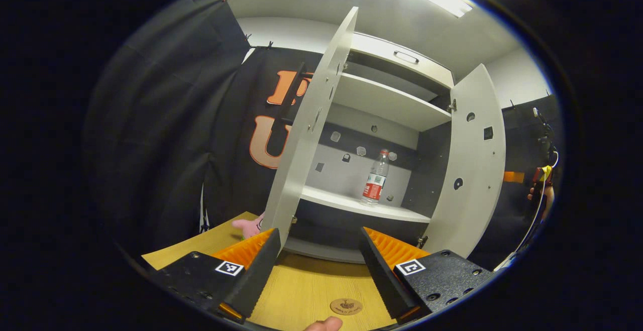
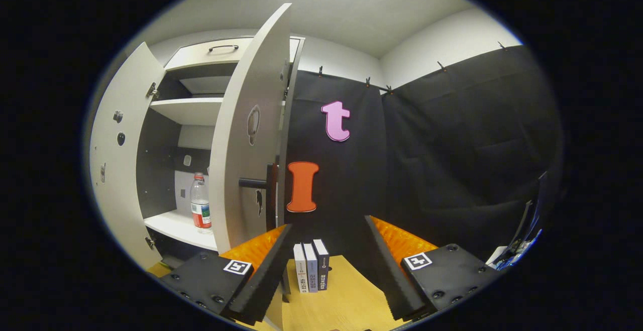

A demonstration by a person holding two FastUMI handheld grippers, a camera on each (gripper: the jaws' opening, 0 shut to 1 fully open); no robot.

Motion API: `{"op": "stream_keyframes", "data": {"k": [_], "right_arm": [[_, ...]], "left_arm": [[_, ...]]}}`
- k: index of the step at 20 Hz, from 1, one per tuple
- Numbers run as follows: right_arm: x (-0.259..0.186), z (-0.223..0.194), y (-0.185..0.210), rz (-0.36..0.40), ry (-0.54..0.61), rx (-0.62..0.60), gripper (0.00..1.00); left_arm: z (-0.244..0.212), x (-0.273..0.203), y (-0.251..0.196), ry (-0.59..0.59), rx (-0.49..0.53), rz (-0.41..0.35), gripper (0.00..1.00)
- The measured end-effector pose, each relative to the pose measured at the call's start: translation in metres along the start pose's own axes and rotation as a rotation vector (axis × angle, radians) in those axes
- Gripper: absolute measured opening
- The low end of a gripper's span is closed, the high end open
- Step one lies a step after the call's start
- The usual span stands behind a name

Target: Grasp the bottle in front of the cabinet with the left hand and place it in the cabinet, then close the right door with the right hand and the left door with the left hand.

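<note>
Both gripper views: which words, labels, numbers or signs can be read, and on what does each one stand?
None can be read with certainty.
Label on the bottle: too small.
Spines of the three books: blurred.
Round badge on the table: too small.
Square marker: a pattern, no words.

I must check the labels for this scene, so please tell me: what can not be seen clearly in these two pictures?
- Bottle label, left gripper view: too small to read; whether it holds any liquid is unclear.
- Pink object, left gripper view: mostly hidden behind the left door.
- Cabinet's lowest compartment, left gripper view: dark, partly behind the fingers.
- Books, right gripper view: spine text too small.
- Right door's inner face, right gripper view: turned away.
</note>
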State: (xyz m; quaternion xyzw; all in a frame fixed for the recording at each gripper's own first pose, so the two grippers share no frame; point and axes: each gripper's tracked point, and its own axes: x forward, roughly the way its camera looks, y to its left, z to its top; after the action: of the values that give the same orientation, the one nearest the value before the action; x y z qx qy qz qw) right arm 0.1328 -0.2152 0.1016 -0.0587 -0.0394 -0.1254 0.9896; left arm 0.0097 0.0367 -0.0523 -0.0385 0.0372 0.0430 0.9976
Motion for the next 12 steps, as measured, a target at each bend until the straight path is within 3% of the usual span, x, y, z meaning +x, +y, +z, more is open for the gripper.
{"op": "stream_keyframes", "data": {"k": [7,12], "right_arm": [[-0.005,0.003,0.043,0.09,0.008,0.006,0.94],[-0.001,0.003,0.093,0.212,0.01,0.032,0.94]], "left_arm": [[0.002,0.0,0.0,-0.007,-0.013,0.01,0.95],[0.007,-0.001,0.002,-0.016,-0.002,0.039,0.95]]}}
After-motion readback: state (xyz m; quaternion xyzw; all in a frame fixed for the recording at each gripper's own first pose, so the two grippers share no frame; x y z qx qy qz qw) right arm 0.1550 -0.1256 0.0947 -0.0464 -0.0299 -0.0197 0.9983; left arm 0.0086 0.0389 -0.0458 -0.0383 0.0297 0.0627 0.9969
